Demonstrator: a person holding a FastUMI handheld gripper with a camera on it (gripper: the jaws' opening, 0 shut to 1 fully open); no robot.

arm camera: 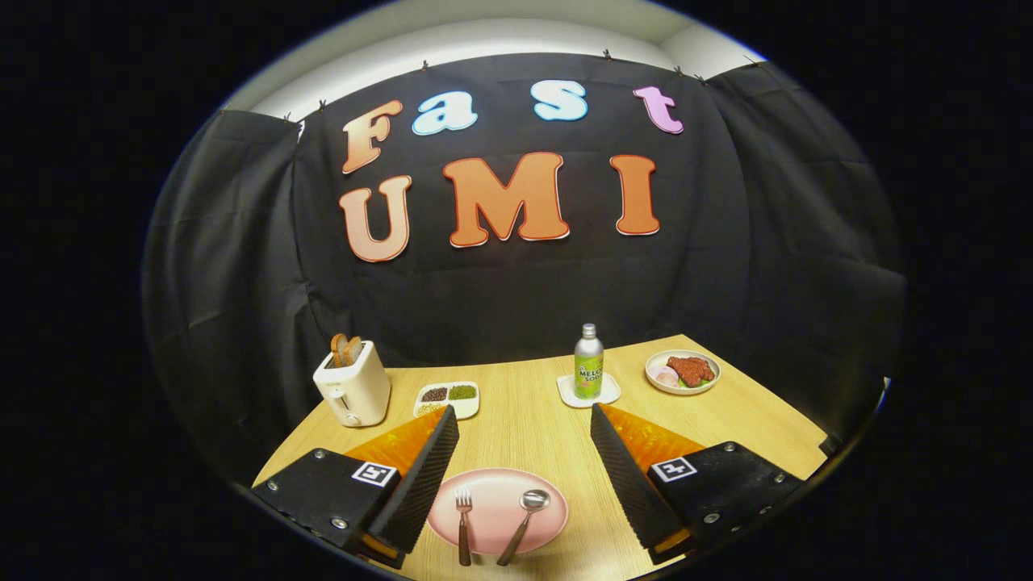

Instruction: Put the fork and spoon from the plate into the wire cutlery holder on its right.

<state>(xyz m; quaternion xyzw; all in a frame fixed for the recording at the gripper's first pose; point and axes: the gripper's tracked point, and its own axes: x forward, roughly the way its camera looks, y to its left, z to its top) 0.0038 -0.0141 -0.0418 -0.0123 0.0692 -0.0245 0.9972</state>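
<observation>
Nothing is done yet. The fork (463, 516) and the spoon (524, 516) are both laid side by side on the pink plate (500, 491), fork on the left, spoon on the right. The plate is set on the wooden table (524, 411), low between the two fingers. The gripper (524, 436) is spread wide and nothing is held in it. Both things are left to be picked up and put in the wire holder, one after the other. Farther back a toaster (353, 386) and a bottle (588, 363) are seen
</observation>
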